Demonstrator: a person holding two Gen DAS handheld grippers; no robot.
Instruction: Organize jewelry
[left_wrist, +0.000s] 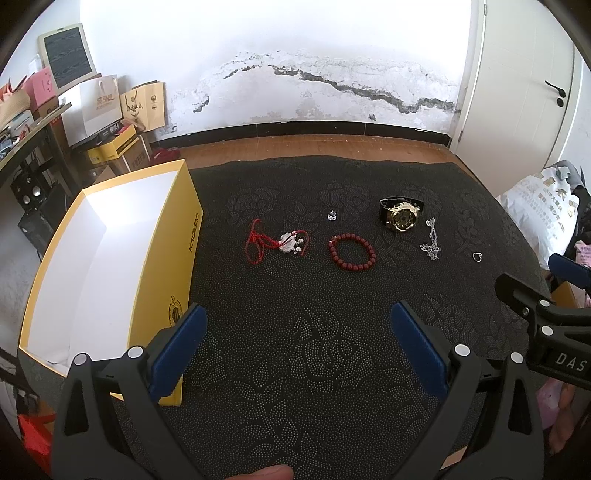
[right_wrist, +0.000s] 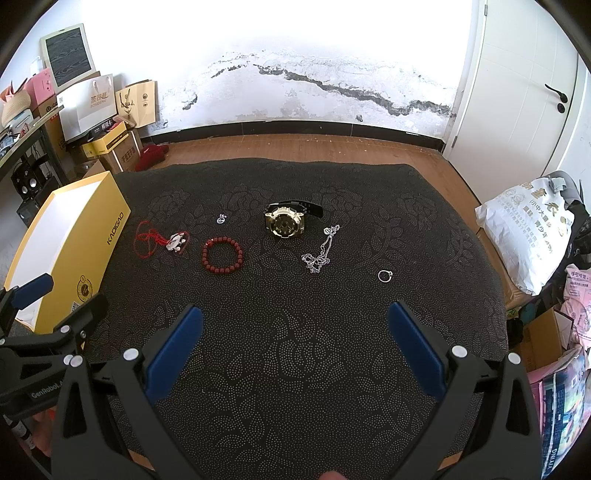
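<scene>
While both grippers hang spread and empty, left gripper (left_wrist: 295, 325) and right gripper (right_wrist: 295, 325), nothing is boxed yet: the bead bracelet (left_wrist: 352, 252), watch (right_wrist: 284, 223) and ring (right_wrist: 385, 275) lie apart on the dark mat (right_wrist: 295, 369). Next comes a pinch-and-carry into the yellow box (left_wrist: 177, 251), marked "KADIGAO", I think.

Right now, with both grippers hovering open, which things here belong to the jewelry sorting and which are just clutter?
Part of the job:
yellow box
red cord pendant
red bead bracelet
small silver charm
gold watch
silver chain
silver ring

Just lying about:
paper bags
cardboard boxes
white sack
speakers
</scene>
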